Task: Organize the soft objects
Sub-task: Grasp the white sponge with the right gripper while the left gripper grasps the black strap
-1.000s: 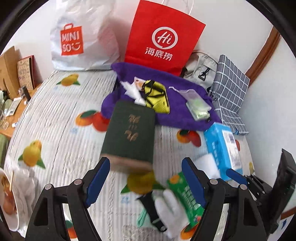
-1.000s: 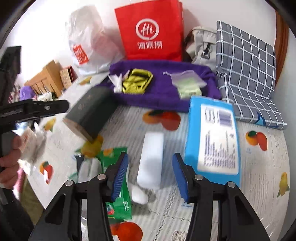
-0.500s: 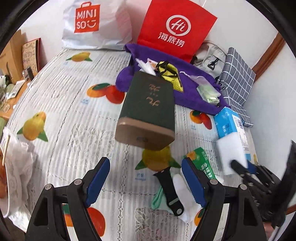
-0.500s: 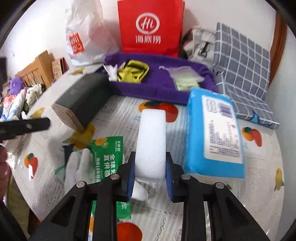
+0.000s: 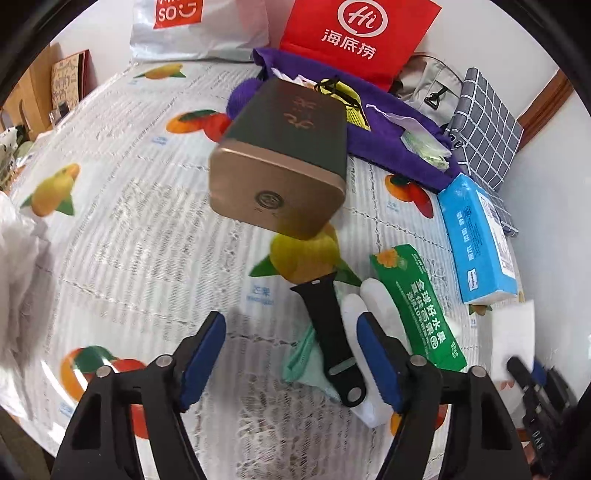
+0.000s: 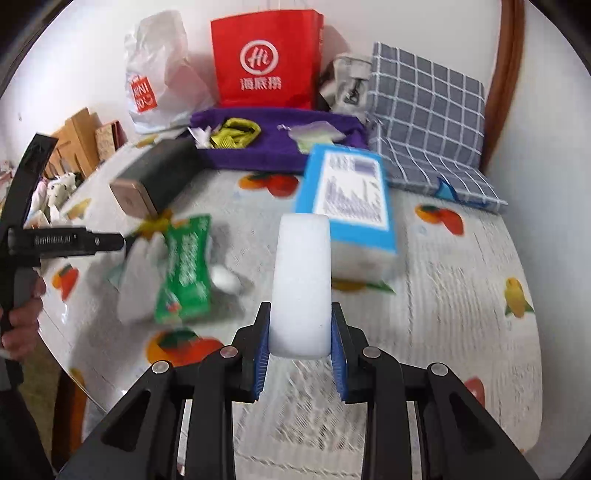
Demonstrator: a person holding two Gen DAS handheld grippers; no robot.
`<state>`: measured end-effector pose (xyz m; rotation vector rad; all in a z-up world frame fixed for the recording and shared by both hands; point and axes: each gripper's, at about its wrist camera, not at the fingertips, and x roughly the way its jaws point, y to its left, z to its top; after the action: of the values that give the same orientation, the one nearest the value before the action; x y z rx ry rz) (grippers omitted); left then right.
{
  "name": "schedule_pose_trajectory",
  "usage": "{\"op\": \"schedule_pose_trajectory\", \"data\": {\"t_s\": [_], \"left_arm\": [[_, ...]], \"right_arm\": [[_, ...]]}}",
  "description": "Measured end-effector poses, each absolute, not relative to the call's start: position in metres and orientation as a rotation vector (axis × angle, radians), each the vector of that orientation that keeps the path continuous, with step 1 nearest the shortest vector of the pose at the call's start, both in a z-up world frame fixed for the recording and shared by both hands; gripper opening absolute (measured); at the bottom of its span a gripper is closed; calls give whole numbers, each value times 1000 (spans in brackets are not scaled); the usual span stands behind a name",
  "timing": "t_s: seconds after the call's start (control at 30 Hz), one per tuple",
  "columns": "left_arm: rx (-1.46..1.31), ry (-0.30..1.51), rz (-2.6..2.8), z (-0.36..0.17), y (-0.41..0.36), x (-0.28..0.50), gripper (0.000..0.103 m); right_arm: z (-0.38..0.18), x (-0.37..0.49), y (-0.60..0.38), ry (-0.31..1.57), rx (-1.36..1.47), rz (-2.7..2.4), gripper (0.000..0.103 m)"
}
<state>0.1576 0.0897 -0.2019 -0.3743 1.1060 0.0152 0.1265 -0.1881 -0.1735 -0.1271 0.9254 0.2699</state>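
Fruit-print tablecloth (image 6: 461,295), sponge (image 6: 301,280) gripped.

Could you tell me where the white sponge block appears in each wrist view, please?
Left wrist view: the white sponge block sits at the far right edge, below the blue tissue pack, with the right gripper's dark jaws on its lower end.
Right wrist view: the block is in the centre, clamped in the right gripper.
Shared landmark: the red paper bag at the back.

A white sponge (image 6: 301,280) sticks up, pinched at its base. White glove (image 5: 369,306) lies flat under a black strap (image 5: 328,332) and a green packet (image 5: 417,306).
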Motion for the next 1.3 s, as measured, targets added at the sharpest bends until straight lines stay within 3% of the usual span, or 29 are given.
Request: {"op": "schedule_pose_trajectory", "data": {"t_s": [0.27,0.57,0.6,0.73,1.07,1.3], "left_arm": [[-375,1072,35,-208,76,174,68],[-353,1066,60,-210,65,186,30],[-368,1067,52,-210,67,186,21],[-420,1060,20,-205,73,184,10],[-411,1005,43,-179,92,163,7],[-360,1094,4,-191,84,154,7]], "right_arm": [[-209,128,-216,989,-53,253,29],[-233,134,-213,1018,-63,271,30],[-233,133,-214,1013,-59,272,30],[-231,131,-217,1010,-39,279,30],[-231,128,-221,1008,-17,279,30],[-229,124,-223,1002,-19,273,30]]}}
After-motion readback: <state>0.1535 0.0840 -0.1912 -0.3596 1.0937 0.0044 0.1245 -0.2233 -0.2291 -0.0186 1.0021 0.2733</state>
